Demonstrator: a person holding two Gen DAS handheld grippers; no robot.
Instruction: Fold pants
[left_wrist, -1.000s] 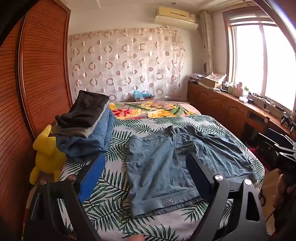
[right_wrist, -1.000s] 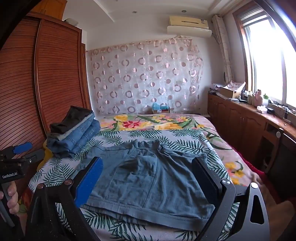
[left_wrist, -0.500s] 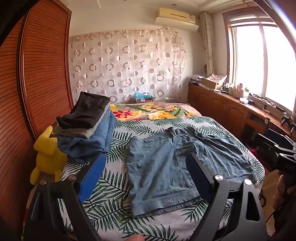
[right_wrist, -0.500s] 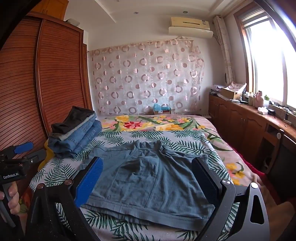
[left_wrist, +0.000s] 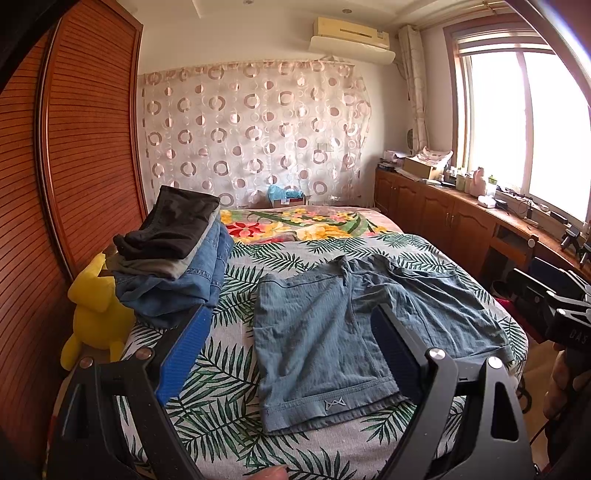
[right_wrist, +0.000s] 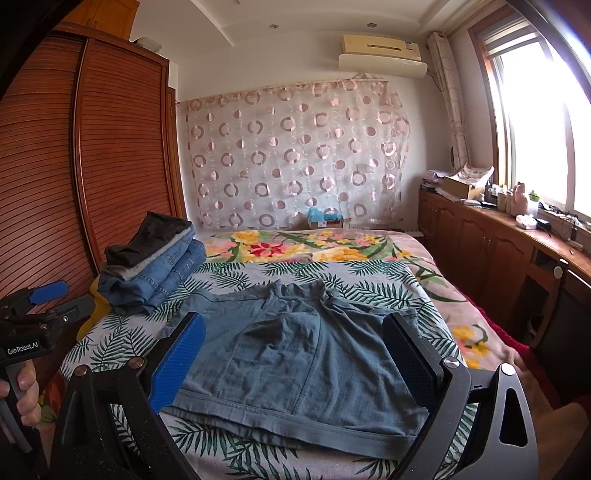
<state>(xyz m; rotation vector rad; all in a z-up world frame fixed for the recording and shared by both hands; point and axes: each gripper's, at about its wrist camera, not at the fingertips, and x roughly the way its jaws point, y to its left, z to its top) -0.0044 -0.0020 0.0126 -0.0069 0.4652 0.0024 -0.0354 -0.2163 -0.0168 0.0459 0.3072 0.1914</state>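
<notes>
Blue-grey shorts (left_wrist: 354, 332) lay spread flat on the bed (left_wrist: 221, 376), on the palm-leaf sheet, waistband toward the far end, leg hems toward the near edge. One hem carried a small logo. Fabric was lightly wrinkled around the crotch and waistband.

Left tongs (left_wrist: 291, 354) were held above the near edge of the bed, fingers wide apart, nothing between them; the left leg of the shorts showed in the gap. Right tongs (right_wrist: 295, 362) were likewise spread wide and empty, held over the near hem, pointing along the bed. Neither pair touched the cloth as far as could be seen.

In the right wrist view, a hand (right_wrist: 22, 391) gripped the handle of the left tongs at the left edge of frame.

A stack of folded clothes (left_wrist: 173, 258) sat on the bed's left side, apart from the shorts: denim below, grey and dark items on top. A yellow plush toy (left_wrist: 96, 317) sat just beside the stack, against the wooden wardrobe (left_wrist: 74, 147).
</notes>
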